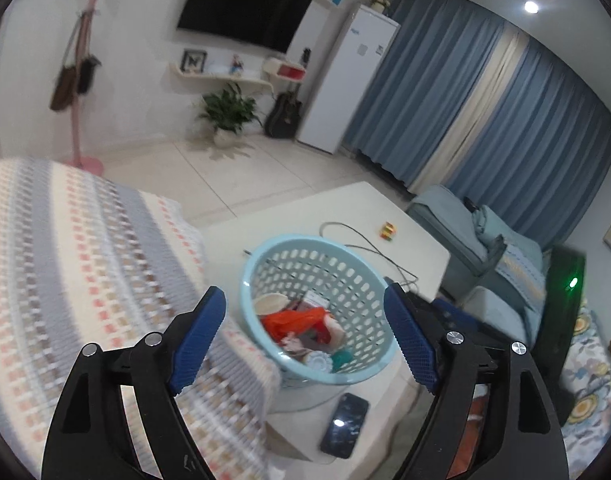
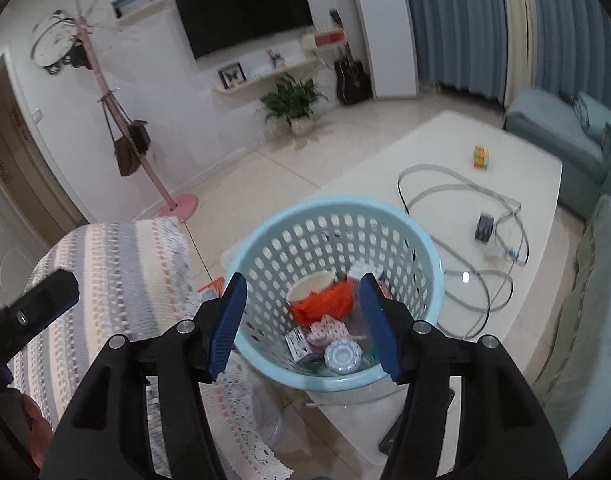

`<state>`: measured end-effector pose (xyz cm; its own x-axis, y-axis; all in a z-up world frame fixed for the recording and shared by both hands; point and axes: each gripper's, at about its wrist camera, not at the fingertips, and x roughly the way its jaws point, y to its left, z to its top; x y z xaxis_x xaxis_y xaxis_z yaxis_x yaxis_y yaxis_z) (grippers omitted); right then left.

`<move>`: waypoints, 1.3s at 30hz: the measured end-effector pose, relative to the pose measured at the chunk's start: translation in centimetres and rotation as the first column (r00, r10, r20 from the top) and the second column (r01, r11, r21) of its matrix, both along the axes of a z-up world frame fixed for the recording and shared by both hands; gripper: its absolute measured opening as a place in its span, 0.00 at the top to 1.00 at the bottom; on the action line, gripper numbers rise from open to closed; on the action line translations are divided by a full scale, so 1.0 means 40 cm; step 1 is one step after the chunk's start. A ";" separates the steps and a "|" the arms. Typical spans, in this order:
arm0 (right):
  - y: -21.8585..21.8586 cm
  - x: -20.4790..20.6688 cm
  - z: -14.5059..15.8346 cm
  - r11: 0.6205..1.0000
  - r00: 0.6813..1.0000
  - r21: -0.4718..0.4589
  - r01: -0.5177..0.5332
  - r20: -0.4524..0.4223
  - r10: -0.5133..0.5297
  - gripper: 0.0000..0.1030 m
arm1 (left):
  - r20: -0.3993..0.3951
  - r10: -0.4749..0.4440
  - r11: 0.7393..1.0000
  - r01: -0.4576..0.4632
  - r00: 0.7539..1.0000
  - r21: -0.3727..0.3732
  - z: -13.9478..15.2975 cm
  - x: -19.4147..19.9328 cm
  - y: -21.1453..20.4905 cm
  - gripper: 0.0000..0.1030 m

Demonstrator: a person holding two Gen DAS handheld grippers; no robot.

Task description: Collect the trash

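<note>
A striped knitted throw (image 1: 85,280), blurred, fills the near left and hides what it covers. Just right of it, one pale blue perforated basket (image 2: 337,216) stands on the white table (image 1: 385,208), holding the trash: an orange plastic bag (image 2: 325,300), a paper cup (image 2: 311,286), small cartons and a round lid; the deeper items are hard to make out. The left gripper (image 1: 305,332) and the right gripper (image 2: 301,320) both hang spread above the basket, pinching nothing. Only the left wrist view shows one phone (image 1: 344,426) whole; only the right wrist view shows the grey cable (image 2: 457,196) in full. One colour cube (image 2: 480,157) lies far right.
</note>
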<state>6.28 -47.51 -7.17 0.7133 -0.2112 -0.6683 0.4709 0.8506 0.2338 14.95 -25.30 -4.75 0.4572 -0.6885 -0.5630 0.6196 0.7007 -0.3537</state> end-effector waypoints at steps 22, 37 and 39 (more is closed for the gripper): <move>0.319 -0.160 0.154 0.963 0.979 -0.264 -0.053 0.177 0.102 0.33 | 0.337 0.265 0.952 -0.300 0.903 0.056 0.134 -0.293 0.261 0.09; 0.366 -0.205 0.155 0.927 0.970 -0.376 0.001 0.226 0.090 0.23 | 0.382 0.319 0.929 -0.367 0.867 0.056 0.131 -0.333 0.274 0.09; 0.369 -0.198 0.146 0.926 0.973 -0.377 -0.002 0.215 0.089 0.23 | 0.388 0.323 0.925 -0.375 0.863 0.062 0.126 -0.335 0.274 0.09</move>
<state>-1.64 -32.74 -1.33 0.8495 -0.3769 -0.3692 0.4023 0.9155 -0.0091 1.54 -14.33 0.30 0.8435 -0.3770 -0.3827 0.3921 0.9190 -0.0410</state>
